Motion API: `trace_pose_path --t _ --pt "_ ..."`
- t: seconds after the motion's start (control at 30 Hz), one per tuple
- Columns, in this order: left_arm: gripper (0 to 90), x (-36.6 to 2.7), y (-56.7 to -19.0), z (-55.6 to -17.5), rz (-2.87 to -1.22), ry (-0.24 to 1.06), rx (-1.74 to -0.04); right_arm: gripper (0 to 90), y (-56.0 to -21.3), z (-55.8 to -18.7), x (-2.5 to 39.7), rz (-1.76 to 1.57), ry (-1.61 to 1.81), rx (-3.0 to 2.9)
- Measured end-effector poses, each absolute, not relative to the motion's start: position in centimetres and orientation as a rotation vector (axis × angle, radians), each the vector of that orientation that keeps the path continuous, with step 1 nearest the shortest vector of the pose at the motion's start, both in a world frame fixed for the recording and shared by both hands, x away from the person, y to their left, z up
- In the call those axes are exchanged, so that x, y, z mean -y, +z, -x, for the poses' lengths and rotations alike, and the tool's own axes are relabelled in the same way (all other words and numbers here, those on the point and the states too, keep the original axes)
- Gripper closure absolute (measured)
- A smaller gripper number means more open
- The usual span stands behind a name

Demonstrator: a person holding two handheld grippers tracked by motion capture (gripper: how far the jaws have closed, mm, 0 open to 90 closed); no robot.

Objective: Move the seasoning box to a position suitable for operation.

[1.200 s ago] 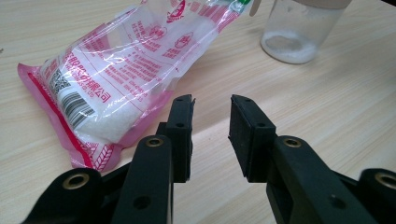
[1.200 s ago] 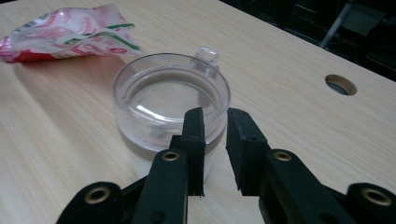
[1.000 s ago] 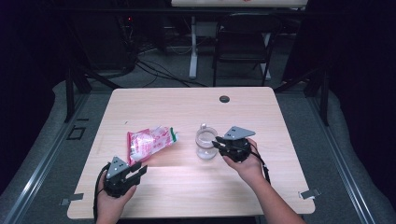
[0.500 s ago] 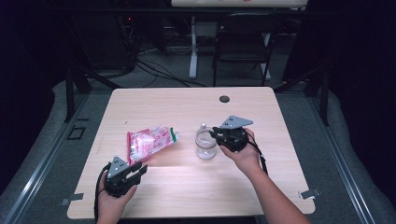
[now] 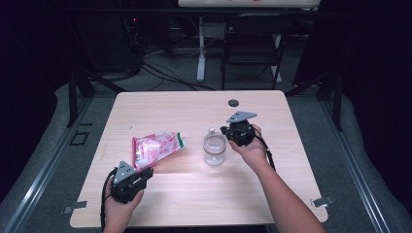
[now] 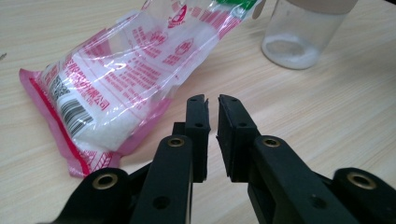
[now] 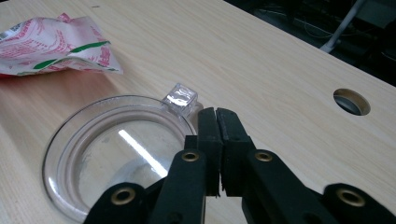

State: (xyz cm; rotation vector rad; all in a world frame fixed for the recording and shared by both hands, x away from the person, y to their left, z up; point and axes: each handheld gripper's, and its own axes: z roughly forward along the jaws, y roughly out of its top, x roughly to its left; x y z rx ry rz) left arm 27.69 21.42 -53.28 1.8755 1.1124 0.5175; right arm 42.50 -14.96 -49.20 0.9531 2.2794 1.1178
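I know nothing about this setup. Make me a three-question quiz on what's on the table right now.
1. True or false: the pink bag lies flat beside the clear jar.
2. Which gripper is next to the jar? A) left gripper B) right gripper
3. Fill in: the round hole is cut into the ____.

Key: 1 true; 2 B; 3 table.

Clear jar (image 5: 214,149): upright, mid-table, little white powder at bottom. Pink-and-white plastic bag (image 5: 156,147): white granules inside, lying flat, left of jar, apart.
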Motion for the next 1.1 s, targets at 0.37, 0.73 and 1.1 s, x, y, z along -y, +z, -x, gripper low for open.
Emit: trace_pose_path --t 0.37,0.73,1.1 --pt "90.0 -17.8 -52.5 -29.7 -1.893 0.505 -1.080 89.9 -48.6 -41.1 15.0 -0.895 1.168 -2.318" --pt "90.0 -11.4 -52.5 -33.8 -1.874 0.423 -1.078 90.0 -49.5 -42.6 15.9 -0.973 1.137 -2.278" --pt "90.0 -8.3 -53.1 -36.5 -1.883 0.457 -1.165 90.0 -49.9 -42.2 15.8 -0.945 1.145 -2.357"
